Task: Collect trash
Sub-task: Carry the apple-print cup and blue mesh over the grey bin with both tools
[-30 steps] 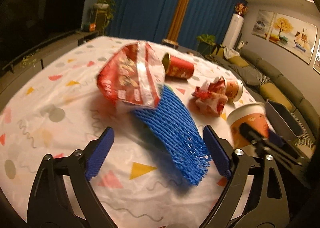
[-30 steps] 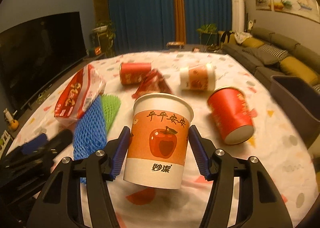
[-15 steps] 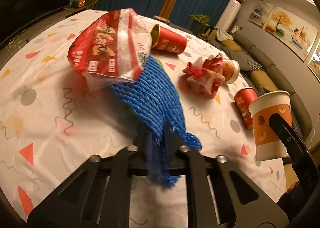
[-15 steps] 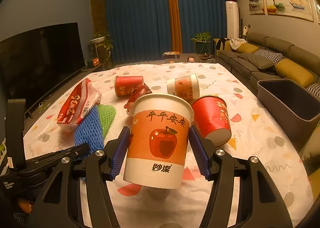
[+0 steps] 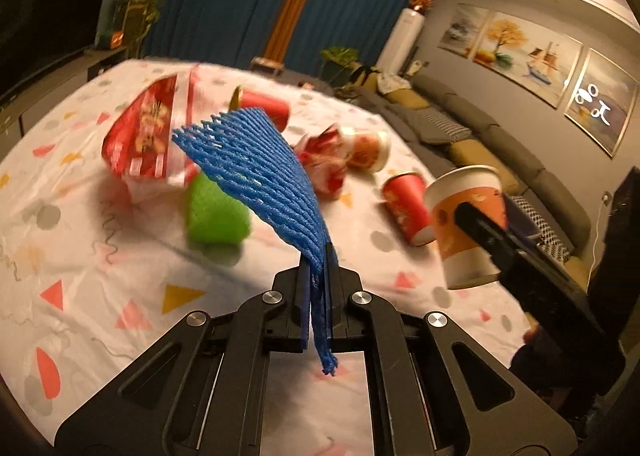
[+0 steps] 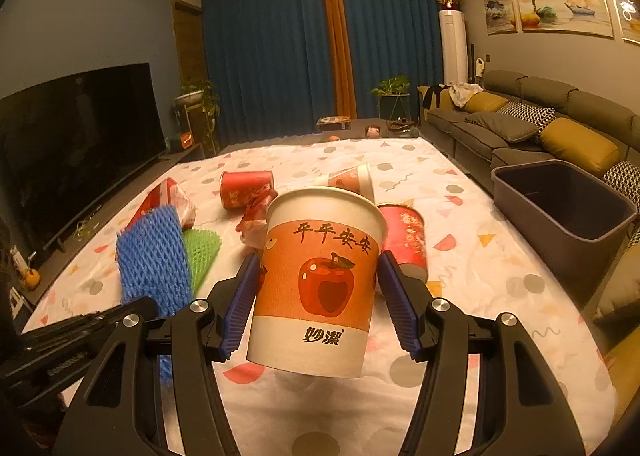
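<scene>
Living room at night, blue curtains, sofa on the right, table point(image 5: 92, 256) under a white cloth with coloured triangles and dots.

Left wrist view: left tool point(image 5: 318, 276) clamped fully onto blue foam net sleeve point(image 5: 260, 164), jaws having just closed with the net between the pads. Net lifted clear of the cloth, long axis running up and away from the tool, fanned at the far end, short tail dangling below the jaws. Soft, ribbed, springy mesh. Green foam net point(image 5: 216, 208) lying on the cloth just beyond, touching or under red snack bag point(image 5: 148, 136), crinkly plastic. Red paper cup point(image 5: 406, 208) on its side to the right, crumpled red wrapper point(image 5: 320, 164) behind it, another fallen cup and a red can further back. Some motion blur.

Right wrist view: right tool point(image 6: 316, 300) about half open, pads pressing both sides of apple-print paper cup point(image 6: 316, 276), upright, slightly tilted, held off the cloth. Smooth stiff paper, tapered, rolled rim. Grey plastic bin point(image 6: 560, 200) at the right edge of the table, open top, looks empty, up and to the right of the cup.

Judgement: bin on the right, right hand nearer, so cup likely goes first; left hand needs to cross the table with the net. Net floppy, may snag on the rim.
</scene>
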